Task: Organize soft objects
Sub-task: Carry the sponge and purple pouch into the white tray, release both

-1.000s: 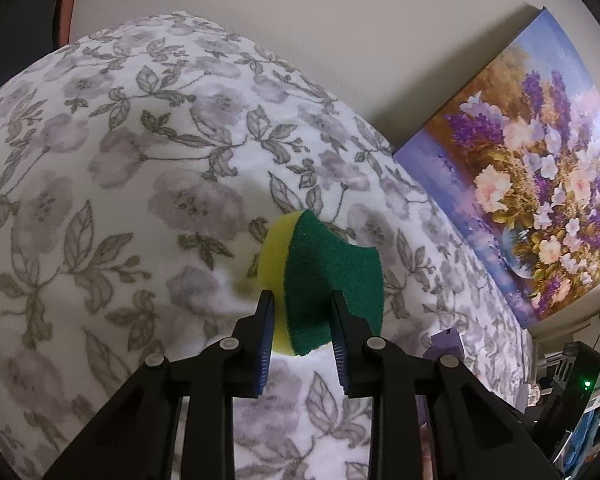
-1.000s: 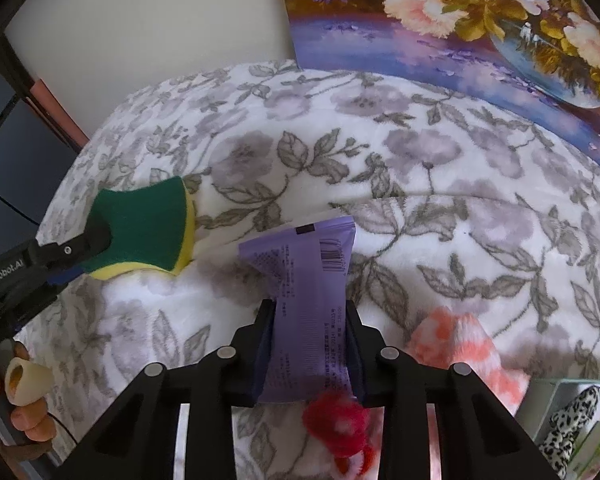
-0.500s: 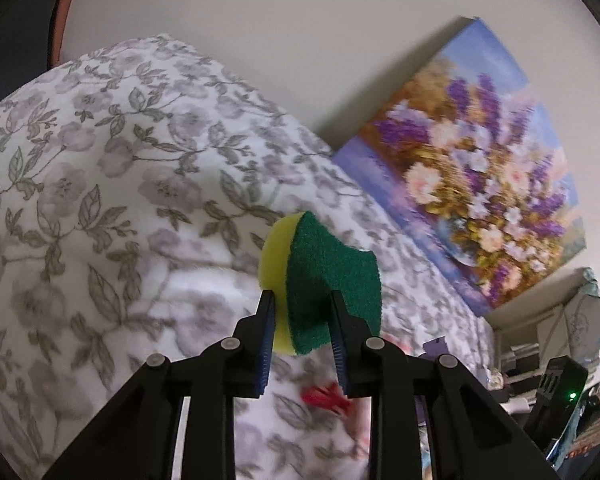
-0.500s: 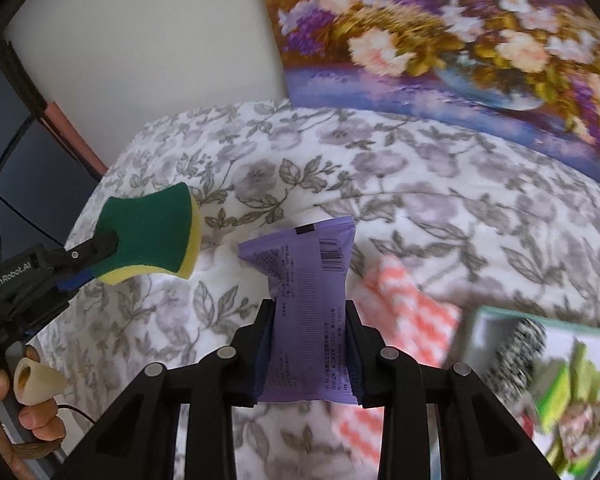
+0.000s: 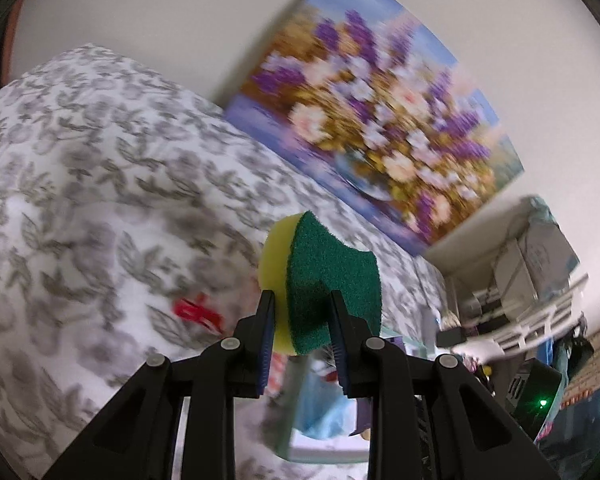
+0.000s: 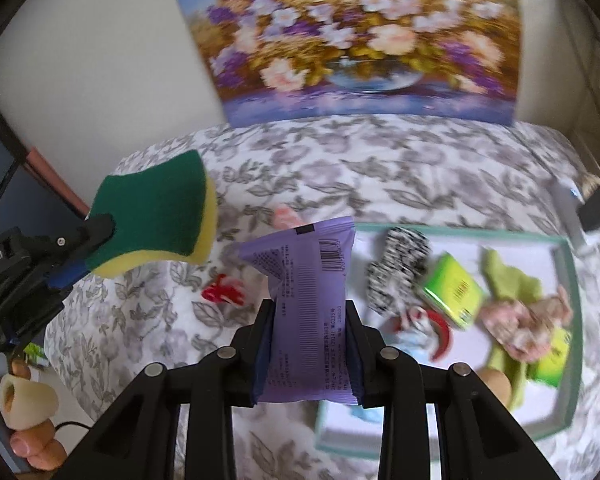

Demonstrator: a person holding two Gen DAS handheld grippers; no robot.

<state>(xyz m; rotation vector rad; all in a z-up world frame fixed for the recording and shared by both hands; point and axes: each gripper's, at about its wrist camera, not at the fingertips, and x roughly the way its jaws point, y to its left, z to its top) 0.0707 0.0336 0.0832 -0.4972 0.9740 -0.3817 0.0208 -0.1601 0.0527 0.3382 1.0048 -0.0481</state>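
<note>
Change since earlier frame: both grippers have lifted away from the floral bedspread point(image 6: 380, 176); the teal tray point(image 6: 572, 280), previously out of view or only at the edge, now fills the right side of the right wrist view, and the painting point(image 6: 352, 36) sits fuller in both views.
Left gripper point(image 5: 302, 326): jaws clamped on the sponge point(image 5: 324, 276), one pad on the yellow foam, the other on the green scouring face; the foam is pinched in at the pads, a sign of a firm hold for carrying.
Sponge position: held clear above the bedspread, to the left of the purple packet point(image 6: 314, 312).
Loose items: a red item point(image 6: 222, 290) and a pink item point(image 6: 286, 216) lie on the bedspread, left of the tray, apparently not yet collected.
Right gripper point(image 6: 310, 344): jaws clamped on the purple packet across its lower half; the packet stands upright, its lower part held over the tray's near-left part.
Tray contents: a zebra-print piece point(image 6: 398, 268), a green packet point(image 6: 454, 290), green cloth and other soft items lie inside, so the tray likely serves as the collection point.
Probable step: transport of both held items toward the tray.
</note>
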